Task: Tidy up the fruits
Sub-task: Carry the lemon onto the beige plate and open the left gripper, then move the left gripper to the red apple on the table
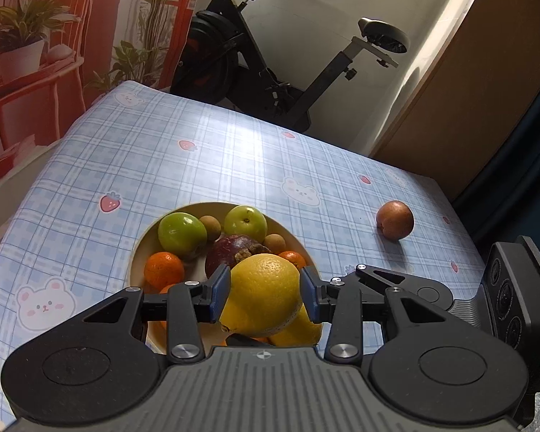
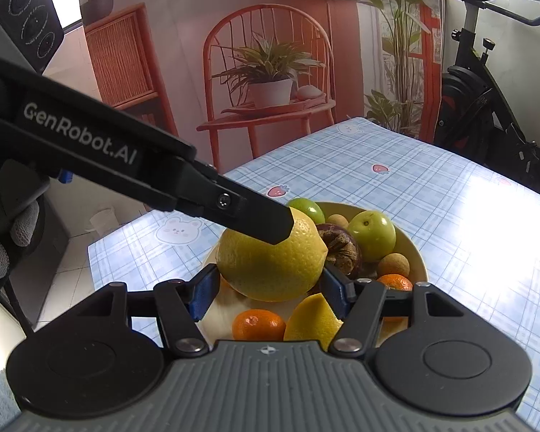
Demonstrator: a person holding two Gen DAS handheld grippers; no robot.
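A large yellow lemon [image 1: 264, 295] [image 2: 270, 262] hangs just above a cream bowl [image 1: 136, 252] [image 2: 419, 252] of fruit. My left gripper [image 1: 266, 289] is shut on it, blue pads pressing its two sides. My right gripper [image 2: 270, 293] grips the same lemon from another side, pads against its ends. In the right wrist view a left finger [image 2: 255, 221] lies over the lemon's top. The bowl holds two green apples [image 1: 181, 234], tangerines [image 1: 163, 270], a dark purple fruit [image 1: 230, 252], small brown longans and a second lemon [image 2: 313, 320].
A round red-brown fruit [image 1: 395, 220] lies alone on the blue checked tablecloth [image 1: 198, 165], to the right of the bowl. An exercise bike [image 1: 270, 72] stands behind the table's far edge. A gloved hand [image 2: 0, 252] holds the left gripper.
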